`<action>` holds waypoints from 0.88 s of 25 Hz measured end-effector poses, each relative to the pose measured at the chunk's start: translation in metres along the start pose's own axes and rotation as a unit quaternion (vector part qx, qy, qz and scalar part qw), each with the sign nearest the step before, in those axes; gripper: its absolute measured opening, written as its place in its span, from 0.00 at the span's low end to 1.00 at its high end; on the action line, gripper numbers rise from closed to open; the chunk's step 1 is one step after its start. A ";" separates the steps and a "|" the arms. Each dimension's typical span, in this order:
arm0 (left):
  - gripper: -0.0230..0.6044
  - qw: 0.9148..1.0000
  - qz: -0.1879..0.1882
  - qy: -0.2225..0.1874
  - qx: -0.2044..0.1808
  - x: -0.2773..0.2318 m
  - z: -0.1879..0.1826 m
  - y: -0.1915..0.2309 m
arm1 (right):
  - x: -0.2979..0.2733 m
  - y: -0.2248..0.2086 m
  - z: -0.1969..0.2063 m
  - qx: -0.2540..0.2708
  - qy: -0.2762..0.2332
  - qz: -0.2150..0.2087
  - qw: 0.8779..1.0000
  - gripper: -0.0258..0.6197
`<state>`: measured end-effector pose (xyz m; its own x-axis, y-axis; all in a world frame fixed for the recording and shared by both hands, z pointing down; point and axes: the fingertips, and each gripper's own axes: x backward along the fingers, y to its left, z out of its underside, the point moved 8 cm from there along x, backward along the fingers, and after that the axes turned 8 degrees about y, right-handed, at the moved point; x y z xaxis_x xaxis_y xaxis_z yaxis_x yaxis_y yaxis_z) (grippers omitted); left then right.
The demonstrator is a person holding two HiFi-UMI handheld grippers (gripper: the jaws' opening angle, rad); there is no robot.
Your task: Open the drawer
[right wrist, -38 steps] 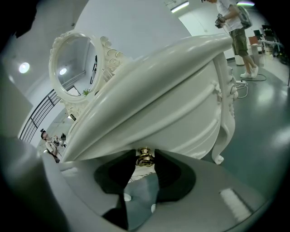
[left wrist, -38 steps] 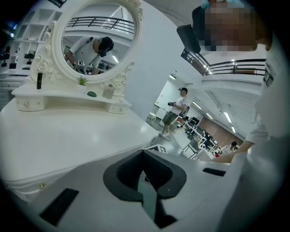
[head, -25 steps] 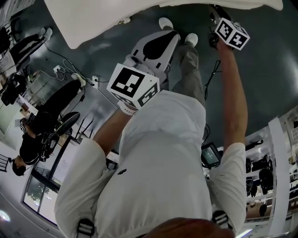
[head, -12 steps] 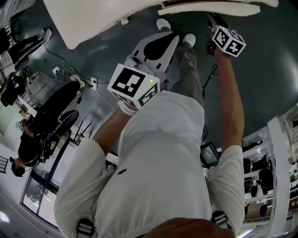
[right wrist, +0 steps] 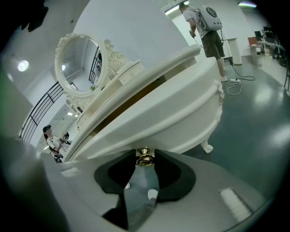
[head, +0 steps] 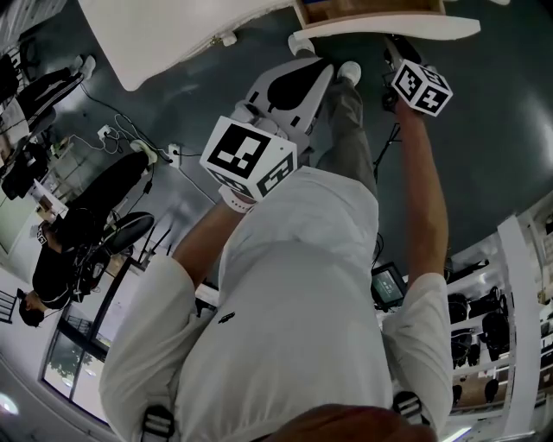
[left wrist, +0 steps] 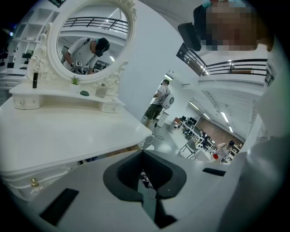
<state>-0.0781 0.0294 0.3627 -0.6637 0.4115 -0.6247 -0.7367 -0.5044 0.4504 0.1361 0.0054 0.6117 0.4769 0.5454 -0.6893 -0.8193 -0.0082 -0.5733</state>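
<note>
In the head view, the drawer (head: 387, 26) is at 12 o'clock, at the top edge. It stands partly out of the white dressing table (head: 164, 39), and its wooden inside shows. The right gripper (head: 394, 50) reaches up to the drawer front at about 1 o'clock, with its marker cube (head: 421, 86) just below. The left gripper (head: 321, 67) is near the centre, pointing toward 1 o'clock, and it is apart from the drawer. My white shirt (head: 294, 311) fills the lower half.

In the left gripper view, the left gripper (left wrist: 142, 153) has its fingers pressed together at the tips, with nothing between them. The dressing table (left wrist: 68, 131) lies at 9 o'clock and its oval mirror (left wrist: 90, 41) at 11 o'clock. A person (left wrist: 161, 97) stands far behind, near the centre.

In the right gripper view, the right gripper (right wrist: 145, 158) pinches the gold knob (right wrist: 145, 156) of the drawer (right wrist: 176, 113), one dark pad on each side of it. The drawer front curves from the centre toward 2 o'clock, and a brown gap shows above it. The mirror (right wrist: 79, 63) is at 10 o'clock. A person with a backpack (right wrist: 206, 22) stands at 1 o'clock.
</note>
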 end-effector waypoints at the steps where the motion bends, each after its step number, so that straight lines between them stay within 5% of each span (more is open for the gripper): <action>1: 0.05 1.000 0.000 0.000 -0.001 0.000 0.000 -0.004 | 0.005 -0.002 0.002 -0.002 0.001 0.000 1.000 0.26; 22: 0.05 1.000 0.007 0.005 -0.004 -0.002 0.003 -0.008 | 0.039 -0.011 0.045 -0.007 0.019 0.013 1.000 0.26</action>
<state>-0.0712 0.0348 0.3627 -0.6721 0.3978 -0.6246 -0.7269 -0.5151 0.4541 0.1490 0.0649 0.6110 0.4673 0.5126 -0.7203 -0.8273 -0.0338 -0.5608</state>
